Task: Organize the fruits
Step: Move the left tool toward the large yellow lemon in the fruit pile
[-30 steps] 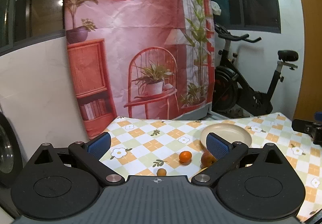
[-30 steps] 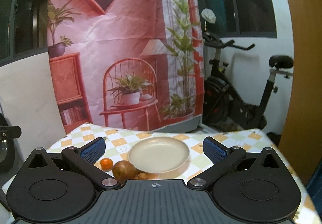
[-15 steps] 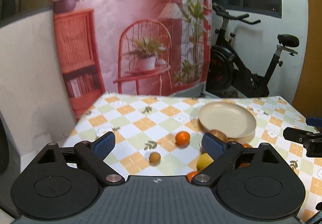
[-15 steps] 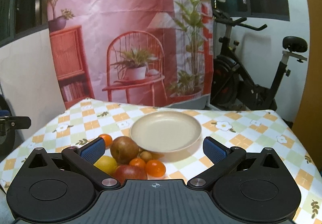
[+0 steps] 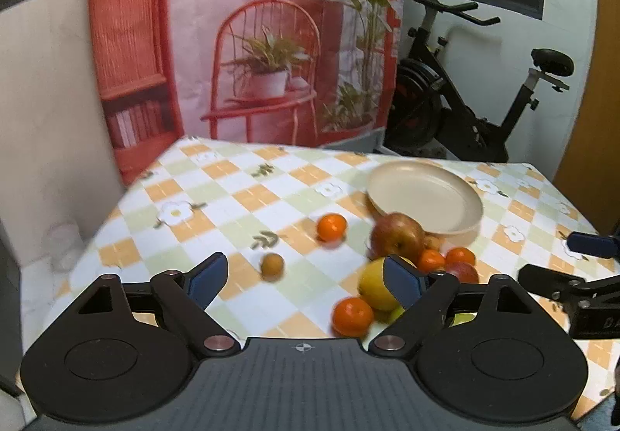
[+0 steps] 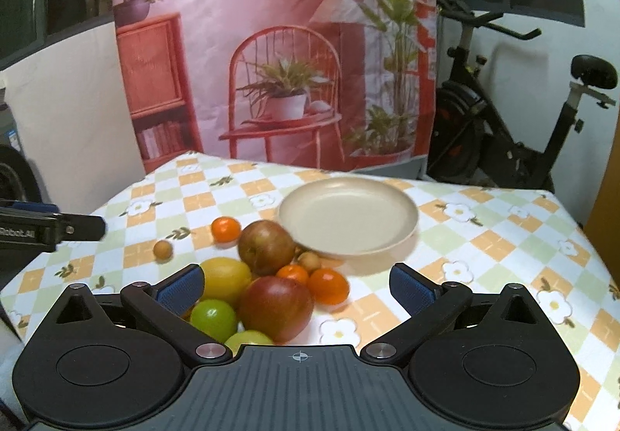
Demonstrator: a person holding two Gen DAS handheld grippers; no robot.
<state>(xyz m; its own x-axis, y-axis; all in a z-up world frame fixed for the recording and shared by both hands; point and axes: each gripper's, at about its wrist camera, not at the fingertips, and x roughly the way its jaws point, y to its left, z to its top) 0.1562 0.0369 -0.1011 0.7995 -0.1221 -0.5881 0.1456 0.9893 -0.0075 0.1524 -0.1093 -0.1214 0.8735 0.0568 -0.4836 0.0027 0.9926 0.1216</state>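
Only right wrist shows green lime point(image 6: 214, 318); left hides it

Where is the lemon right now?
In the right wrist view the lemon lies on the tablecloth, left in the fruit pile, between the upper apple and the lime.

One plate point(image 6: 348, 214), two apples point(image 6: 266, 247), four oranges point(image 6: 226, 229), one lemon point(image 6: 226, 278).
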